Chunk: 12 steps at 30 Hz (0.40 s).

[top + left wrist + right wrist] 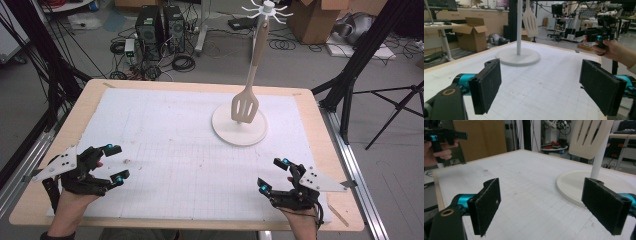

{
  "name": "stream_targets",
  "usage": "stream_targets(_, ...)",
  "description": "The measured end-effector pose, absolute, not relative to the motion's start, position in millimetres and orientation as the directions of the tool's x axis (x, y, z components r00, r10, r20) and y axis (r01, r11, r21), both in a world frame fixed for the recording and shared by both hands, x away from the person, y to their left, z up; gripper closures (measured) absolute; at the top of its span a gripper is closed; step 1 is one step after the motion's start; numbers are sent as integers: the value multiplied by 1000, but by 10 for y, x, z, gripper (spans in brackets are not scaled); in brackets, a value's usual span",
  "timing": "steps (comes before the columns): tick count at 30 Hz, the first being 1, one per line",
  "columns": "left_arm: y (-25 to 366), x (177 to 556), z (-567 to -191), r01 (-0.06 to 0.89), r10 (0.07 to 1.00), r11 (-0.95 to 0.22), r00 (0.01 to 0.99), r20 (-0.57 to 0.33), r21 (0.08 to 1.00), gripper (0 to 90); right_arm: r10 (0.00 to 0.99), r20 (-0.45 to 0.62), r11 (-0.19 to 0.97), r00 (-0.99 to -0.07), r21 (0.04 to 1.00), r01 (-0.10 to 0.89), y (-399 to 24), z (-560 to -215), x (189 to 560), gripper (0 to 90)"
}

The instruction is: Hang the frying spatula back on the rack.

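Left gripper (pixel 114 162) sits at the near-left corner of the table (pixel 60 150), jaws wide apart, nothing between them. Right gripper (pixel 273 175) is at the near-right edge, jaws also spread wide and empty. Spatula (pixel 245 106) hangs slotted blade down from the white stand (pixel 239 131), whose round base rests on the gridded mat (pixel 165 165), right of centre and toward the far side. Both grippers are well apart from the spatula and from each other.
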<state>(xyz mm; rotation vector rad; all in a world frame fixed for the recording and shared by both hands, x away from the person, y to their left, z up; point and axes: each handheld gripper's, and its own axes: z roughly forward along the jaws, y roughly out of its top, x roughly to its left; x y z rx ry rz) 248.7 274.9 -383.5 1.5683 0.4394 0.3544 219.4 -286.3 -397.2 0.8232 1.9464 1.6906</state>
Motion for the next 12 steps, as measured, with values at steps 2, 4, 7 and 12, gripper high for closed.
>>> stream_targets(2, 2757, 2486, -3843, 62, 486, -22, 873, -44, 998, 182, 682, 54, 86, -729, 985, 153, -2860, -3986, 2212, 143)
stream_targets(4, 2759, 2485, -3847, 63, 489, -23, 871, -44, 998, 182, 682, 58, 84, -729, 984, 157, -2858, -3996, 2221, 142)
stream_targets(7, 2763, 2479, -3849, 64, 489, -23, 871, -44, 998, 182, 682, 65, 81, -729, 983, 164, -2862, -3995, 2217, 142)
stream_targets(12, 2793, 2460, -3835, 64, 497, -17, 866, -47, 998, 182, 675, 71, 72, -734, 984, 162, -2870, -3990, 2231, 142)
